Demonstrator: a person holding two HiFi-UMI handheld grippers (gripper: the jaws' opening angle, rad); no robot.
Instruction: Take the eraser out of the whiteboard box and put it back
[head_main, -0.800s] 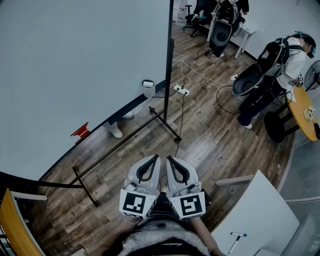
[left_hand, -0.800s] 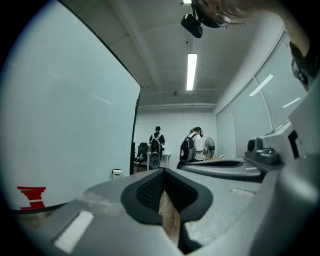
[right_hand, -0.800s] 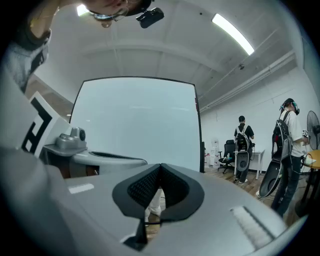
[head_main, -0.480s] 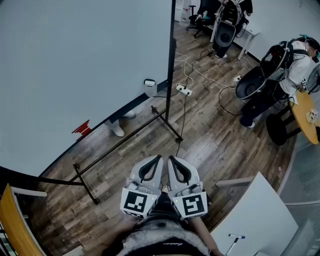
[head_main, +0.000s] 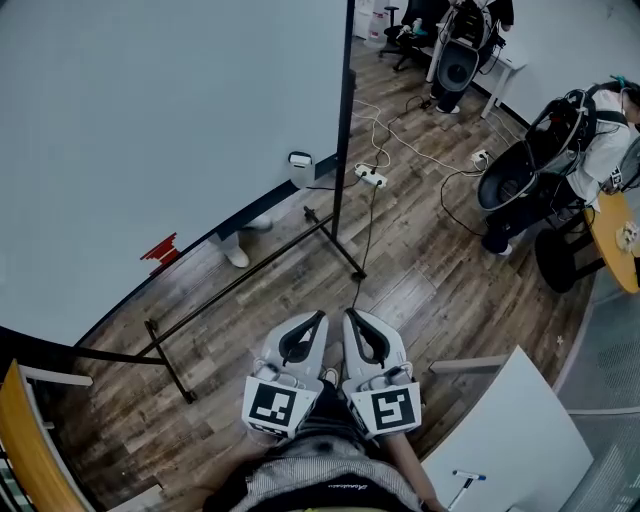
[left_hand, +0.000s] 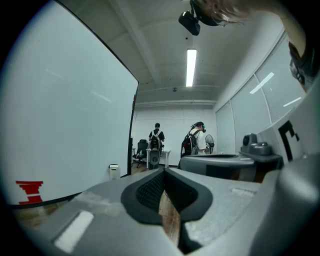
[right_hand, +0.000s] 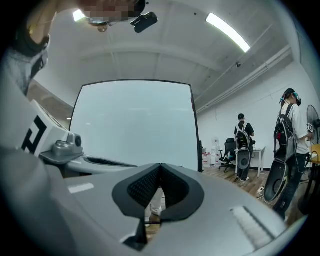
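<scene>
- Almost nothing has changed in the last moment. The left tool and the right tool stay side by side at the lower middle of the head view, close in to the person's body. Only the view itself has crept a little, so the room sits slightly differently in the frame.
- Both tools are pinched together with nothing in them. In each tool's own view the dark pads meet at the tips, and only background shows through the gap behind them.
- To my eye this means the task has not begun, since neither tool is reaching toward the board.
- The whiteboard fills the upper left of the frame. A small white box hangs near its lower right corner, at the upper middle of the frame and well apart from both tools. I take it for the whiteboard box.
- I cannot make out the eraser itself. Something dark at the top of that box may be it.
- The cubes on the tools carry black-and-white square patterns and no letters.
- A red mark sits at the board's lower edge, left of frame. It looks stepped in the left tool's view, and no words can be read on it.
- A line of script on the person's top, at the bottom edge, is too small to read.
</scene>
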